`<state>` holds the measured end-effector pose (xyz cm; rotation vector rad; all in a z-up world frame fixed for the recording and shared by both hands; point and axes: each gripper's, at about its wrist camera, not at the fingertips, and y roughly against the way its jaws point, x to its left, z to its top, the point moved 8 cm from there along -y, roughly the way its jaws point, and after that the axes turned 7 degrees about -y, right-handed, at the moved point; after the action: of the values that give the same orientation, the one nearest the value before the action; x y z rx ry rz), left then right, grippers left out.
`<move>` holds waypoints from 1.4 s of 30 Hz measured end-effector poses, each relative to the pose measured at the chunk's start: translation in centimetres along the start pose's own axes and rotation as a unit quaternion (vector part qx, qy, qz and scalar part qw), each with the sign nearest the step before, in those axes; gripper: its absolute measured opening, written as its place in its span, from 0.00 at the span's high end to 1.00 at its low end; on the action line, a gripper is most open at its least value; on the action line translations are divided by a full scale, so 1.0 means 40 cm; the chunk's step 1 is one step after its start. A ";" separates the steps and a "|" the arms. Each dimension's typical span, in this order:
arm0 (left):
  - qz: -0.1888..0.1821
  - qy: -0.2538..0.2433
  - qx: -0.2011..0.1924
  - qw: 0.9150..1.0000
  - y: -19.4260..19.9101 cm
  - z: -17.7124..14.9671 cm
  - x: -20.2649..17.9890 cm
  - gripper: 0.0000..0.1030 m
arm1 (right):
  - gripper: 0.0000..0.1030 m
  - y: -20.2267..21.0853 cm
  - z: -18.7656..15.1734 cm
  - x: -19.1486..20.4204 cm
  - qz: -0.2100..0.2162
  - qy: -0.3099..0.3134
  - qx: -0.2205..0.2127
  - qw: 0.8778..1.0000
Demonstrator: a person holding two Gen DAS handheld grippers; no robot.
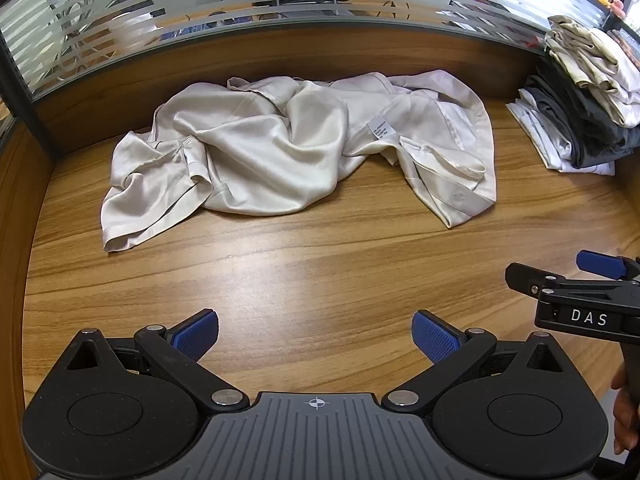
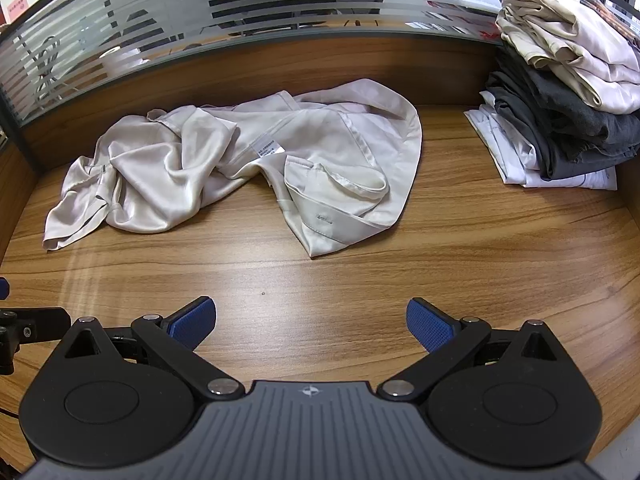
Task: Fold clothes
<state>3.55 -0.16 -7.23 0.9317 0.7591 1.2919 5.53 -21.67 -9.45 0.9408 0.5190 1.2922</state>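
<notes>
- Left wrist view: a crumpled cream satin garment (image 1: 296, 148) lies in a heap toward the back of the wooden desk (image 1: 320, 280), its care label turned up near the middle. The left gripper (image 1: 315, 338) hangs over bare wood well short of the cloth, blue pads spread wide and holding nothing. The right gripper (image 1: 568, 280) juts in from the right edge, side-on; from this angle its spread cannot be told.
- Left wrist view: a stack of folded clothes (image 1: 580, 100) sits at the far right against the striped glass partition (image 1: 280, 0), well apart from the heap.
- Right wrist view: the right gripper (image 2: 311, 326) also shows its pads wide apart and empty, hovering over the desk near the garment's (image 2: 240, 160) closest corner, a hemmed edge bearing a small mark. The folded stack (image 2: 560, 100) rises to the right.
- Judgement: folding has not begun; the step in hand looks like spreading the garment flat. Doing it well likely means each claw pinching a single layer at a hem or corner on opposite sides, then drawing outward evenly, since slippery satin tends to bunch and slide if grabbed mid-heap.
</notes>
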 end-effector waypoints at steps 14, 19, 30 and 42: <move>-0.002 0.006 0.008 1.000 -0.010 -0.002 0.009 0.00 | 0.01 -0.004 -0.006 -0.001 -0.001 -0.001 0.005 1.000; -0.003 0.008 0.010 1.000 -0.012 -0.003 0.012 0.00 | 0.01 -0.004 -0.002 0.001 -0.002 -0.002 0.006 1.000; -0.005 0.009 0.014 1.000 -0.016 -0.003 0.014 0.00 | 0.01 -0.008 -0.005 0.003 -0.003 -0.002 0.008 1.000; -0.011 0.005 0.018 1.000 -0.017 0.000 0.011 0.00 | 0.01 -0.011 -0.005 0.005 -0.004 -0.002 0.011 1.000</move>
<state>3.89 0.25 -7.82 0.9435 0.7999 1.2688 5.68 -21.41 -9.90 0.9588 0.5340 1.2790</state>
